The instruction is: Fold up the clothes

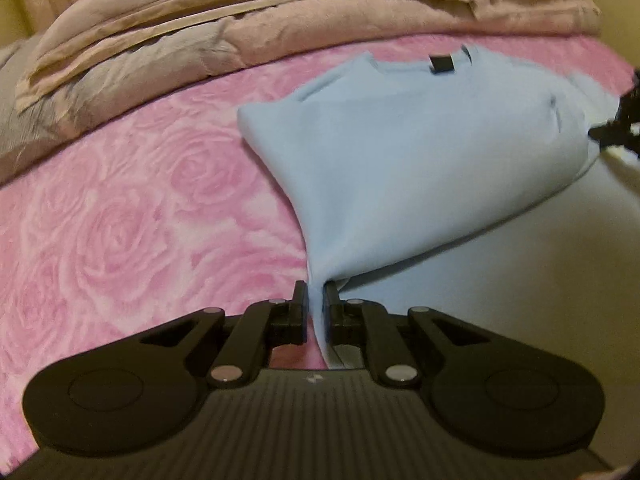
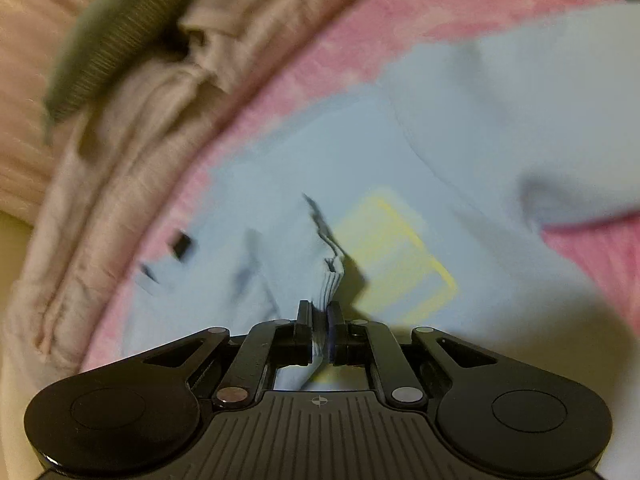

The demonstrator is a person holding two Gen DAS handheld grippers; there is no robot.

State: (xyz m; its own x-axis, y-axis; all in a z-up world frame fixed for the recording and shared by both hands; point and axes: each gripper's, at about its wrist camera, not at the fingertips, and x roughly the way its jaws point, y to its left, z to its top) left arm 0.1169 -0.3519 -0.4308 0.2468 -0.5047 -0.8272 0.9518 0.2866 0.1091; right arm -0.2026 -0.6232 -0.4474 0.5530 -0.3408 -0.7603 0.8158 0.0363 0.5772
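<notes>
A light blue sweatshirt (image 1: 400, 152) lies partly folded on a pink rose-patterned bedspread (image 1: 120, 220), its neck label (image 1: 441, 63) toward the far side. My left gripper (image 1: 316, 292) is shut on a pinch of its blue cloth, which rises taut from the fingers. In the blurred right wrist view the same sweatshirt (image 2: 460, 140) shows a yellow square print (image 2: 396, 256), and my right gripper (image 2: 320, 312) is shut on a ribbed cuff or hem (image 2: 332, 280) held above the body of the garment. The other gripper's black edge (image 1: 624, 120) shows at the far right of the left wrist view.
A heap of folded dusty-pink bedding (image 1: 240, 20) runs along the far side of the bed. In the right wrist view a grey-green ribbed garment (image 2: 116, 40) rests on that bedding (image 2: 120, 160). Pink bedspread (image 2: 592, 248) shows at the right.
</notes>
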